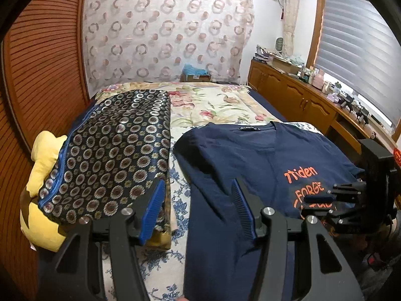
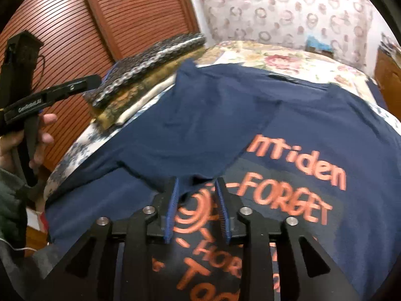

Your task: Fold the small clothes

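A floral-covered bed [image 1: 215, 100] carries a navy T-shirt [image 1: 238, 160] spread flat, with a stack of folded patterned fabrics [image 1: 115, 155] just beside it.

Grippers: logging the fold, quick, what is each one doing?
Left gripper: open, holding nothing.
Right gripper: open around a navy T-shirt fold; not clamped.

Navy T-shirt [image 2: 205, 115] spread across a floral bed [image 2: 275, 55], one side folded over the orange lettering.

The right gripper [image 2: 198, 188] hovers over the fold's lower corner, jaws slightly parted around a bit of the cloth, blue pads [image 2: 173, 208] on either side of it. At far left, a hand [image 2: 37, 135] holds the left gripper [image 2: 82, 84] near a stack of folded patterned fabrics [image 2: 140, 75], before slatted wooden doors [image 2: 140, 7].
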### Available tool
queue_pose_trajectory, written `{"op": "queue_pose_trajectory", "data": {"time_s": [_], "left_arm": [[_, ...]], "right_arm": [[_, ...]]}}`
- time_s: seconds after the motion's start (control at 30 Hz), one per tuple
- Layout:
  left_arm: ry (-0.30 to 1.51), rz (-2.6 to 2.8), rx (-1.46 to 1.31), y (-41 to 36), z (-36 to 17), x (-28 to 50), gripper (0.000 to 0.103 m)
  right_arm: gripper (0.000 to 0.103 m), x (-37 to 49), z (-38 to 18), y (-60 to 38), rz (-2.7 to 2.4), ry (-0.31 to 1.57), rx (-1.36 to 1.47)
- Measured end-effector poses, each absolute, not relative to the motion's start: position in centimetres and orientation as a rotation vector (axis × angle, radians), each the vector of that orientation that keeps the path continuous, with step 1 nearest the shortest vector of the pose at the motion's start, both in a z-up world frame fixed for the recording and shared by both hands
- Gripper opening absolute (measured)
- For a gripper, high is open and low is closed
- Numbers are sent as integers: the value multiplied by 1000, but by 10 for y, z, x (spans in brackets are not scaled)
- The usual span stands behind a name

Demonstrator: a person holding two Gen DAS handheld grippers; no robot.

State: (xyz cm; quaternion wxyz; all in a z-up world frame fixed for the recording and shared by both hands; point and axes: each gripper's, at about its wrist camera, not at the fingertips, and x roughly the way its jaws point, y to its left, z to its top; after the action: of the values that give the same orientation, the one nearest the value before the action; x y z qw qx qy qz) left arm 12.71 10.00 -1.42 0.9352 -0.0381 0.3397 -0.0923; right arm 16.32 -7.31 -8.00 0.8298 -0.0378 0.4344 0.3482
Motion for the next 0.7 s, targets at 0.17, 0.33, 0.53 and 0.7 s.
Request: {"op": "queue_pose_trajectory", "data": {"time_s": [0.17,0.33,0.53,0.7], "left_arm": [[691,-196,-52,83,-11,142,54],[721,-203,-32,71,-14,171,54],[773,-205,5,60,-20,215,54],[825,-207,1,58,-28,246,46]], "right_arm": [[39,178,-80,-108,648,902,-55],[46,190,-83,-147,531,888,-69],[57,211,-89,-193,408,916,-97],[58,223,-97,-221,361,930,-115]]}}
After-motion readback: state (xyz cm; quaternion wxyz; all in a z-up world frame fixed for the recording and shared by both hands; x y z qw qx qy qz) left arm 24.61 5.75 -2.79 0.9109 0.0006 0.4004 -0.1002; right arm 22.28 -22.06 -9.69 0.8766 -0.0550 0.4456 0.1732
